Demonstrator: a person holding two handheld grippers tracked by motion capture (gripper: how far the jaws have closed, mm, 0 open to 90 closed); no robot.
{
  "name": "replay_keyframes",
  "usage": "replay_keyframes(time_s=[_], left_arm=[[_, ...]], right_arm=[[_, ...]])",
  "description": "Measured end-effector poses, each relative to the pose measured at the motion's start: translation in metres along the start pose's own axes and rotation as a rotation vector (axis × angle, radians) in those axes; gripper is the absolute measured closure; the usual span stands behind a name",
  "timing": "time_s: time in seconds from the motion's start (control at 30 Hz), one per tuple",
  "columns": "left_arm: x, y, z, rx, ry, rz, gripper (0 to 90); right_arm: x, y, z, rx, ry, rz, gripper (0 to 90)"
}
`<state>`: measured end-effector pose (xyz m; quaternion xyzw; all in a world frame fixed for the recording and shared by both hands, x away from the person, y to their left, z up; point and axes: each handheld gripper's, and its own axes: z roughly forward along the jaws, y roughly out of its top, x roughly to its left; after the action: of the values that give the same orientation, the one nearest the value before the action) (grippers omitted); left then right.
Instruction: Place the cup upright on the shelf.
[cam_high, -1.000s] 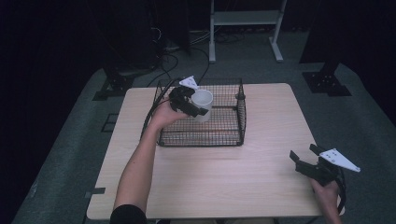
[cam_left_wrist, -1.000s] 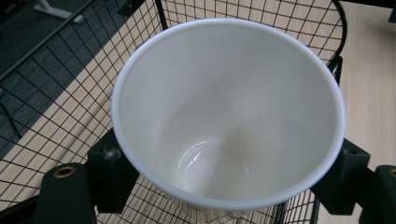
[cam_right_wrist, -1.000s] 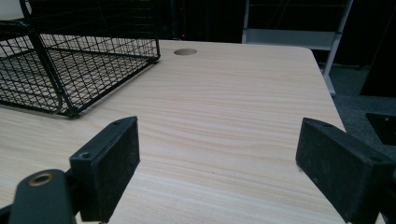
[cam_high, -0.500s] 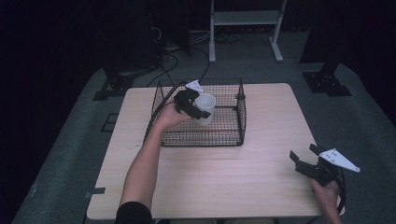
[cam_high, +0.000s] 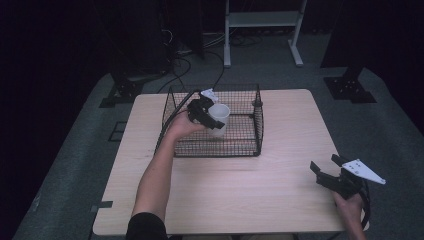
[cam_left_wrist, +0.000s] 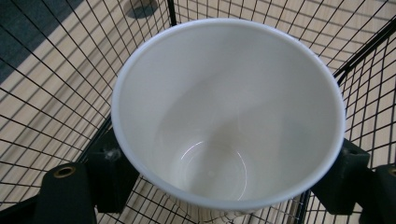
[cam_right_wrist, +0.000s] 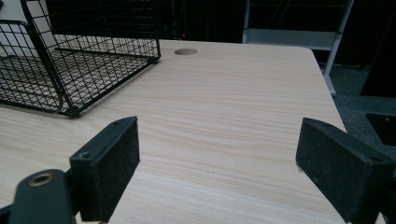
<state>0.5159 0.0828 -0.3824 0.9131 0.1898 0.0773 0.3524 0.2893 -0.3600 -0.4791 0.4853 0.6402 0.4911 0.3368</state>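
Observation:
A white empty cup hangs upright inside the black wire basket at the table's middle back. My left gripper is shut on it. In the left gripper view the cup opens towards the camera, and my left gripper clamps its wall from both sides, with basket mesh behind it. My right gripper stands open near the table's front right corner, low over bare wood. In the right gripper view my right gripper has its jaws wide apart with nothing between them.
The light wooden table has free room in front of the basket and to its right. In the right gripper view the basket sits far left, with a round hole in the tabletop beyond. A white rack stands behind the table.
My left gripper has carried the cup a little lower and nearer within the basket. The right gripper has stayed where it was, still open.

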Motion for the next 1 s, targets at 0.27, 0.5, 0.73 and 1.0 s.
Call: replay_keyframes(time_s=[0.27, 0.5, 0.73, 1.0], left_arm=[[0.002, -0.002, 0.006, 0.005, -0.011, -0.005, 21.4], [0.004, -0.005, 0.012, 0.032, -0.009, -0.006, 21.3], [0.007, -0.008, 0.018, 0.046, -0.028, -0.028, 21.3], [0.007, -0.01, 0.023, 0.072, -0.03, -0.028, 21.3]], right_arm=[[0.0, 0.0, 0.0, -0.001, 0.001, -0.002, 12.8], [0.0, 0.0, 0.0, -0.002, 0.001, 0.0, 12.8], [0.0, 0.0, 0.0, -0.002, 0.002, 0.001, 12.8], [0.0, 0.0, 0.0, -0.004, 0.003, 0.002, 12.8]])
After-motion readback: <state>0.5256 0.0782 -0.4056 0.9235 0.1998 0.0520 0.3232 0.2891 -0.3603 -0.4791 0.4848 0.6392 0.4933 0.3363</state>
